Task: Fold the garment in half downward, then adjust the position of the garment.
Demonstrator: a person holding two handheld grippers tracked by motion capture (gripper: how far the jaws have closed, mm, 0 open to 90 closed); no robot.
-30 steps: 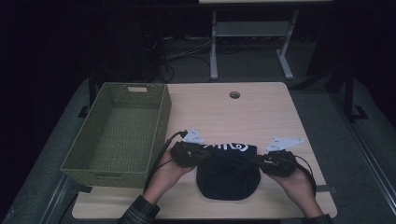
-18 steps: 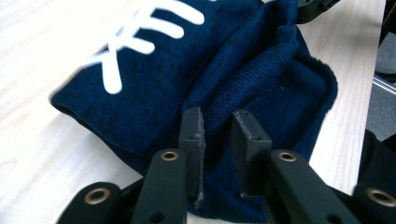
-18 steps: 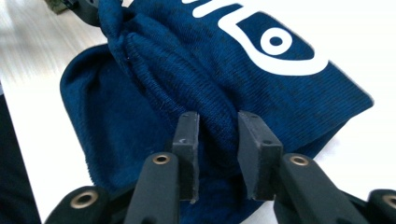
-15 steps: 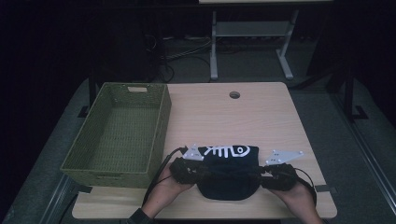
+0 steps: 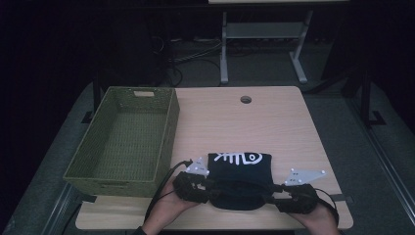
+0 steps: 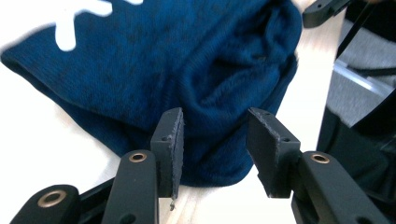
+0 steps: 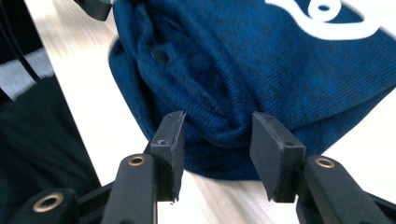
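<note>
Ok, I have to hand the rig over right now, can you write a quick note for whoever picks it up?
Left gripper: jaws have just been opening, apart at the near-left edge of the folded dark blue garment, pads not pressing.
Right gripper: the same at the near-right edge.
Garment lies folded on the table, fish-bone print up.
Green basket at the table's left, nothing in it.
Likely left: lift the garment into the basket.

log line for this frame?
left gripper: jaws opening, off cloth | right gripper: same | cloth: folded on table | basket: empty
</note>
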